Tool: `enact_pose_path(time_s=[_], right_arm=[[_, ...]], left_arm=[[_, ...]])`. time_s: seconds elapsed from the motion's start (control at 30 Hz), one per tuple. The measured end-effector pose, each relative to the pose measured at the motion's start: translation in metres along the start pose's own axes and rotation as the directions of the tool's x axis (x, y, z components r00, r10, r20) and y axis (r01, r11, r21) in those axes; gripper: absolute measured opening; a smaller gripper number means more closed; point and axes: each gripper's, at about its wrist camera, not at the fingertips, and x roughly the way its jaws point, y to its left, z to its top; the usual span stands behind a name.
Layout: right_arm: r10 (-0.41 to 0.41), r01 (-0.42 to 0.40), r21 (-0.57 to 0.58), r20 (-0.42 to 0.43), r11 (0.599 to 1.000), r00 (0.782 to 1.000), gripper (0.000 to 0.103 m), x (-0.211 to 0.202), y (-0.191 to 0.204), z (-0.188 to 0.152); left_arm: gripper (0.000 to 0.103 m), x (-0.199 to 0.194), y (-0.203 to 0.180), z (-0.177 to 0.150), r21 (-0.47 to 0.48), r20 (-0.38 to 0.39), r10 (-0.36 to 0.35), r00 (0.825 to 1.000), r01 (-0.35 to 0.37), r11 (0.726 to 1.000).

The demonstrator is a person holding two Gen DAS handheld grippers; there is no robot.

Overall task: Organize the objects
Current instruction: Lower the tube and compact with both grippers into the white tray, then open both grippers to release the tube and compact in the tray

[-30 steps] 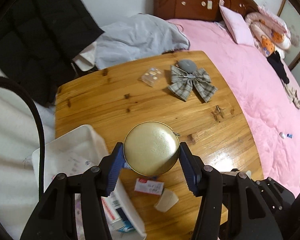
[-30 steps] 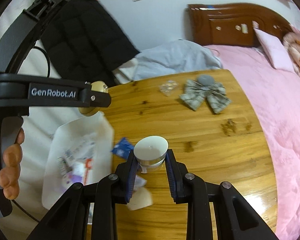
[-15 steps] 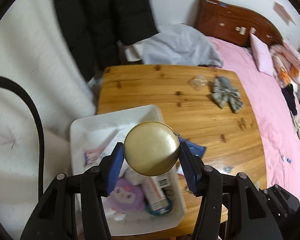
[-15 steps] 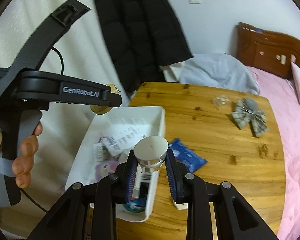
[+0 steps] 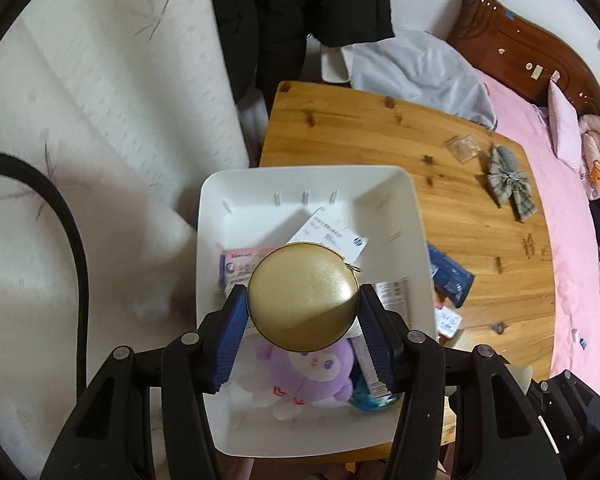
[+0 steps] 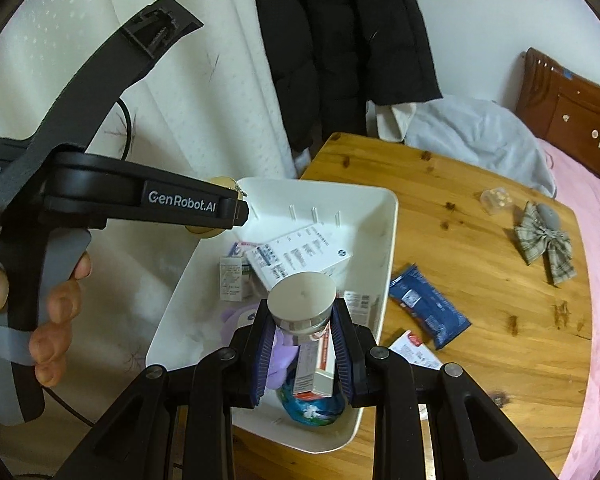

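Observation:
My left gripper [image 5: 303, 312] is shut on a round gold tin [image 5: 302, 295] and holds it above the white bin [image 5: 308, 176]. My right gripper [image 6: 302, 322] is shut on a small white jar with a silver band [image 6: 302, 300], also above the bin [image 6: 384, 208]. The bin holds a purple plush toy [image 5: 312, 372], small boxes and paper leaflets. The left gripper and the tin's edge [image 6: 220, 182] show at the left of the right wrist view, over the bin's far left rim.
The bin sits on the left end of a wooden table [image 6: 480, 240]. On the table lie a blue packet [image 6: 430, 306], a plaid bow [image 6: 544, 240], a small clear bag [image 6: 496, 200] and a paper slip [image 6: 414, 350]. A pink bed [image 5: 572, 184] lies to the right, a black coat [image 6: 340, 40] behind.
Both grippers have swung left from over the table to over the white bin, still holding the tin and the jar.

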Motion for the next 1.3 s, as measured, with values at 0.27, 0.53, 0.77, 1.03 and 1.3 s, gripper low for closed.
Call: enact_pose_path(time_s=[0.27,0.53,0.77,1.03,1.3], right_arm=[[-0.009,0.008,-0.016,-0.059,1.000,0.998,0.029,0.021,0.011,0.001],[-0.021,0.020,-0.010,-0.130,1.000,0.991,0.029,0.041,0.011,-0.004],[-0.016,0.015,-0.007,-0.169,1.000,0.985,0.029,0.053,0.008,-0.008],[-0.033,0.029,-0.026,-0.159,0.999,0.987,0.063,0.052,0.011,-0.010],[-0.024,0.019,-0.034,-0.147,0.999,0.989,0.063,0.049,0.013,-0.010]], left_arm=[[0.059,0.013,0.010,-0.006,0.000,-0.030,0.012,0.999,-0.012,1.000],[0.059,0.030,0.005,-0.012,0.033,-0.064,0.025,0.998,-0.023,0.999],[0.059,0.045,-0.005,-0.014,0.064,-0.105,0.035,0.994,-0.029,0.998],[0.063,0.054,-0.010,-0.016,0.096,-0.130,0.064,0.989,-0.052,0.994],[0.071,0.053,-0.010,-0.015,0.107,-0.130,0.078,0.988,-0.065,0.992]])
